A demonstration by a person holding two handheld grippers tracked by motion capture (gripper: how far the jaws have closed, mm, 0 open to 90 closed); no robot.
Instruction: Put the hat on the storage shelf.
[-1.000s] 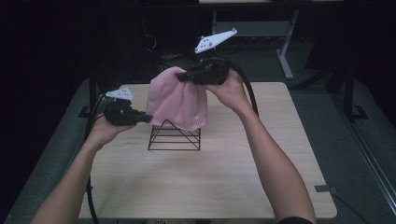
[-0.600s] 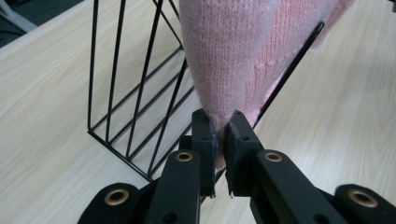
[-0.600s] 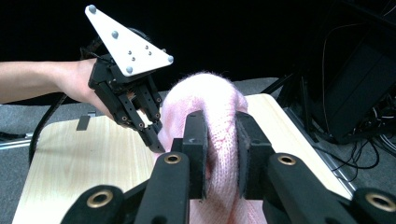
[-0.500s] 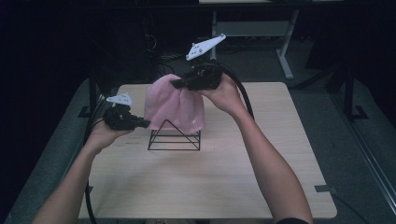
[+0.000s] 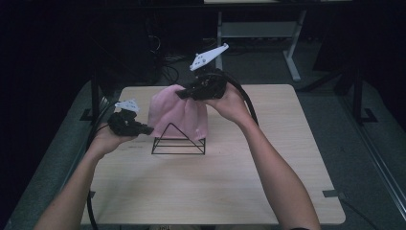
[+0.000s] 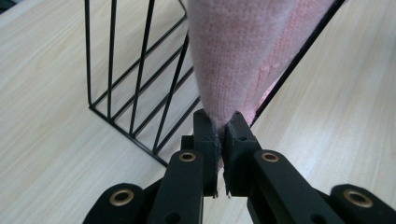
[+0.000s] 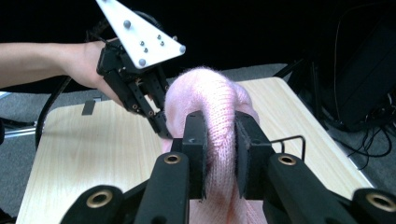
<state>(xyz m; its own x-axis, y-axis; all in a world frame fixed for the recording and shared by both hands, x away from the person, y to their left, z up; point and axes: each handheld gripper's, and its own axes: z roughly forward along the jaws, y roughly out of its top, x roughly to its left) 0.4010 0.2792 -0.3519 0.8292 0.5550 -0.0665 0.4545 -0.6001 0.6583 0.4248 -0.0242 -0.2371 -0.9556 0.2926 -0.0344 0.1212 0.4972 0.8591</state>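
A person sits at a pale wooden table [image 5: 215, 191] in a dark room, forearms reaching in from six o'clock, with a black two-jaw gripper in each hand. Near the table's centre stands a black wire rack [image 5: 178, 140] shaped like a triangular prism, its ridge pointing up. A pink knitted cloth [image 5: 177, 112] is draped over the rack from behind, covering the ridge and hanging down toward twelve o'clock, while the front triangle of wire shows bare. The left gripper [image 5: 146, 129] sits at about nine o'clock from the rack, low and close to the tabletop – its jaws are pressed nearly together on the lower left edge of the cloth. In the left gripper view the left gripper's [image 6: 219, 133] pads pinch a thin fold of pink knit, with the rack's slanted wires [image 6: 140, 84] just behind it. The right gripper [image 5: 184, 93] is held higher, at about one o'clock from the rack, clamped on the bunched top of the cloth. In the right gripper view the right gripper [image 7: 219, 140] squeezes a thick roll of knit between its pads – and the left gripper [image 7: 161, 123] shows beyond, at about eleven o'clock, touching the same cloth [image 7: 210, 93].
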